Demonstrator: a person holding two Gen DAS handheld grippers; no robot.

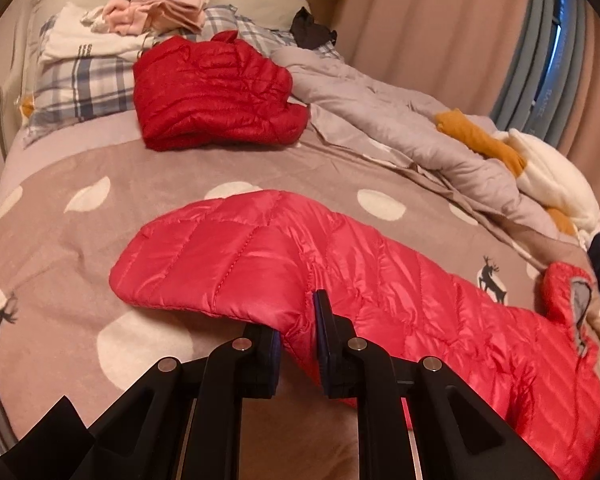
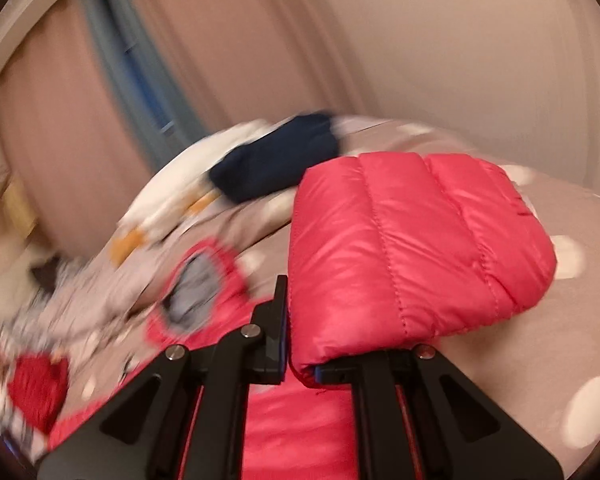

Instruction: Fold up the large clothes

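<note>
A: What lies in front of the two cameras?

B: A bed (image 1: pixel 60 208) covered in a taupe sheet with white dots and small deer figures. Across its near part stretches a bright pink quilted puffer jacket (image 1: pixel 380 280), shiny and stitched in panels.

A: Who is holding it?

B: Both tools. The left gripper (image 1: pixel 298 344) is clenched on a fold of the jacket near a sleeve, the pink fabric pinched between its black fingers with blue pads. The sleeve end bulges out to the left above the sheet. In the right wrist view, the right gripper (image 2: pixel 300 356) is clenched on another part of the same jacket (image 2: pixel 412 248), and a padded pink section rises up and over its right finger. That view is blurred, so details at its left edge are hard to tell.

A: Anything else on the bed?

B: Farther back sits a darker red puffer jacket (image 1: pixel 216 92), folded into a compact bundle. Behind it is a plaid pillow (image 1: pixel 84 80) with a pile of pink and grey clothes (image 1: pixel 160 8) on top. To the right lies a rumpled grey duvet (image 1: pixel 400 120), with white and mustard garments (image 1: pixel 532 164) beside it and a navy item (image 2: pixel 276 160) near those.

A: And the background?

B: Pinkish curtains (image 1: pixel 420 20) hang behind the bed.
</note>
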